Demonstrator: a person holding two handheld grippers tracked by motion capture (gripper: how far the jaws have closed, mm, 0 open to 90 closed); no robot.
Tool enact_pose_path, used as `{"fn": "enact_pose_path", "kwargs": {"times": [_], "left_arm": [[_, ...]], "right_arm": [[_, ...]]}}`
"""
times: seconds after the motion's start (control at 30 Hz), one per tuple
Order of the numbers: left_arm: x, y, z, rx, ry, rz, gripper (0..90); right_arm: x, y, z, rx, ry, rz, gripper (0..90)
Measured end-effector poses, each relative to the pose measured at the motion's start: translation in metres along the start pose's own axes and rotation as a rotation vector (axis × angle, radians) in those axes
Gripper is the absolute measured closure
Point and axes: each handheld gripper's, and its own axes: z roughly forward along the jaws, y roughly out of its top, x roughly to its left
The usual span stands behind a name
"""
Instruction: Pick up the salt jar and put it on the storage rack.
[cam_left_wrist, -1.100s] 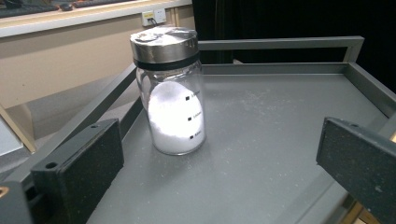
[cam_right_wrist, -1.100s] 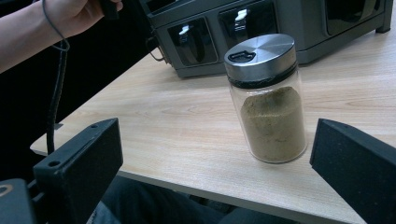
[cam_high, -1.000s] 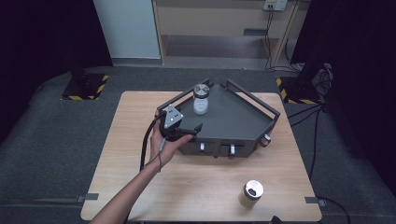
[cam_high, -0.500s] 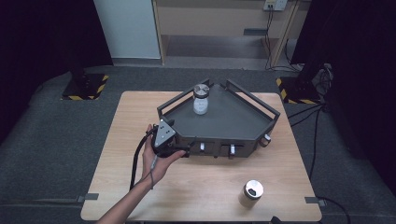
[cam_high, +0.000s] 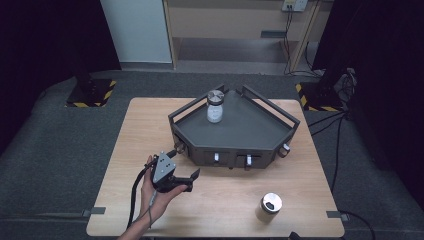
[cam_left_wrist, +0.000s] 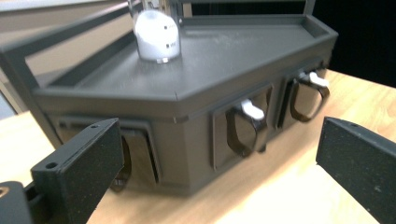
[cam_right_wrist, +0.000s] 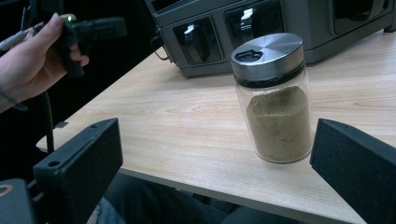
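- Starting nearest the person, the right gripper (cam_right_wrist: 215, 186) had its jaws wide apart and empty, low at the near edge of the table (cam_high: 150, 125), seemingly lined up to take what stood ahead
- Between and just beyond those jaws stood a jar of brown powder (cam_right_wrist: 274, 98), upright on the wood with its metal lid on; it was alone, apart from the rack, so nothing blocked a grasp from the side
- The left gripper (cam_high: 187, 180) was held in the person's left hand (cam_high: 152, 192) above the table, just in front of the rack's left corner; its jaws were also apart and empty
- Farther off, the dark rack (cam_high: 235, 132) carried a jar of white powder (cam_high: 215, 106) upright near its back rail, probably so the rail keeps it from sliding
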Motion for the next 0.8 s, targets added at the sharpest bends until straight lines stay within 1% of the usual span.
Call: {"fn": "enact_pose_path", "kwargs": {"times": [0.2, 0.3, 0.5, 0.73, 0.8], "left_arm": [[-0.003, -0.007, -0.011, 0.025, 0.0, 0.008, 0.0], [-0.005, -0.01, -0.016, 0.031, -0.002, -0.004, 0.1], [-0.01, -0.017, -0.026, 0.06, -0.003, -0.023, 0.3], [-0.017, -0.023, -0.041, 0.096, 0.004, -0.03, 0.3], [-0.02, -0.025, -0.044, 0.106, 0.001, -0.04, 0.3]], "right_arm": [[0.0, 0.0, 0.0, 0.001, 0.0, 0.001, 2.5], [0.0, 0.0, 0.0, 0.002, -0.003, 0.001, 2.5], [0.0, 0.0, 0.0, 0.002, -0.002, 0.0, 2.5], [-0.001, 0.0, 0.0, 0.003, 0.002, 0.001, 2.5], [-0.001, 0.001, 0.0, 0.005, 0.002, 0.0, 2.5]]}}
